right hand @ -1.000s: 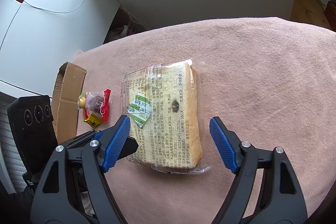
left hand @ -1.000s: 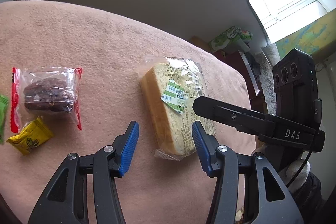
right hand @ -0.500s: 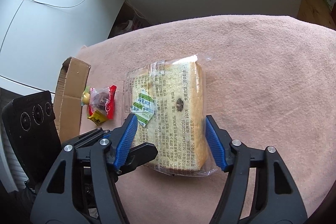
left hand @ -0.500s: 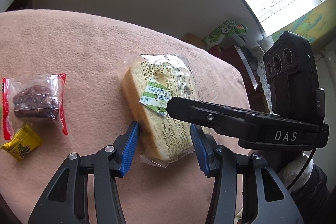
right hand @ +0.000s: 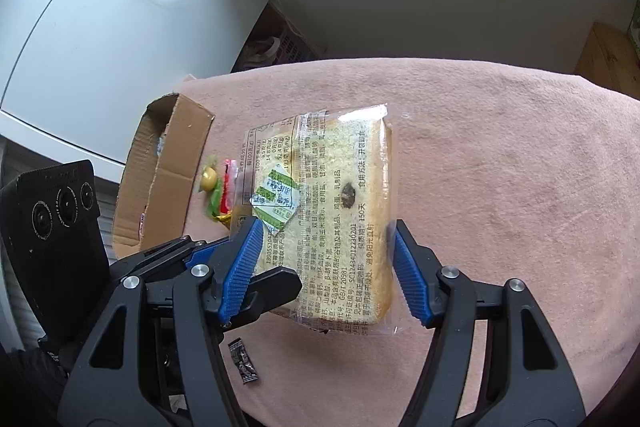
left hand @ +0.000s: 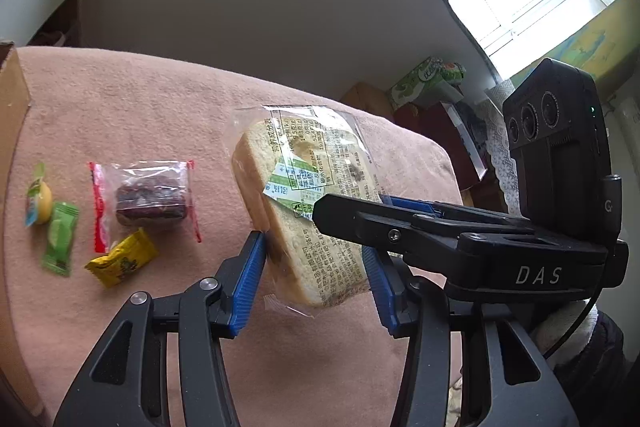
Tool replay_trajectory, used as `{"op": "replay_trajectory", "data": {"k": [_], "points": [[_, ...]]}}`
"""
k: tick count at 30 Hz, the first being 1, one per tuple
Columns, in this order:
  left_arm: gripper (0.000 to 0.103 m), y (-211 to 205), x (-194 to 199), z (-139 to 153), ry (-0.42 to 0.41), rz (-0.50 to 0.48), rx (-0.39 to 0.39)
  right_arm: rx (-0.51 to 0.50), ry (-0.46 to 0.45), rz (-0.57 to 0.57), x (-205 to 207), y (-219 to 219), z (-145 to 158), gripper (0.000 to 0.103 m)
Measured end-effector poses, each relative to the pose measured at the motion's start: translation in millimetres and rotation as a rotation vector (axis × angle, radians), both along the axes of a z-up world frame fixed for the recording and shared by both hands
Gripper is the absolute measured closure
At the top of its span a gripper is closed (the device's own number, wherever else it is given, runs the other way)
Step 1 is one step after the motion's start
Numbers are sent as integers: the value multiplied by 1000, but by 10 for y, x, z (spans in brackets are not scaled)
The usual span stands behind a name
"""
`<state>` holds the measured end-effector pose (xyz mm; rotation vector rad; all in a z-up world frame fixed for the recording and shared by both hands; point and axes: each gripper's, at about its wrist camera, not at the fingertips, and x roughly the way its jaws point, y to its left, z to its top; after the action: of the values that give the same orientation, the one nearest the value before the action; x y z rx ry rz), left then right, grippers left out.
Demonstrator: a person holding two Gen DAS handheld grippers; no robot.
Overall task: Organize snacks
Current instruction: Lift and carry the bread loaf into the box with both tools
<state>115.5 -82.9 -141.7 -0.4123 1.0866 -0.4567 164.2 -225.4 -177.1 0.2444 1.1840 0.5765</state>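
A wrapped slice of bread [left hand: 308, 211] [right hand: 332, 215] is held above the pink blanket. My right gripper [right hand: 328, 267] is shut on its sides and lifts it. My left gripper [left hand: 312, 283] stands around the same pack with its blue pads close against both sides; contact is unclear. Small snacks lie on the blanket at the left: a red-edged dark cake pack [left hand: 148, 201], a yellow candy [left hand: 122, 263], a green candy [left hand: 60, 239] and a round yellow sweet [left hand: 38, 201]. An open cardboard box [right hand: 160, 179] stands beyond them.
The pink blanket [right hand: 500, 167] covers the table. A small black sachet [right hand: 244, 363] lies near its front edge. A white cabinet [right hand: 100, 39] stands behind the box. Boxes and clutter [left hand: 428, 83] sit past the table's far right edge.
My right gripper closed on the bread and raised it off the blanket. My left gripper closed in around the same pack. The box and more small snacks came into view.
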Motion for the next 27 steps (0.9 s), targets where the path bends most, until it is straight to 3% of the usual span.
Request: {"op": "replay_trajectory", "data": {"k": [16,27], "points": [[56,1036,-321,311,-18,150,-22,-3,-38,156,-154,1181,407,36],[56,1952,-704,423,-33,297,-31,-11,-55,307,-264,2122,489,36]]}}
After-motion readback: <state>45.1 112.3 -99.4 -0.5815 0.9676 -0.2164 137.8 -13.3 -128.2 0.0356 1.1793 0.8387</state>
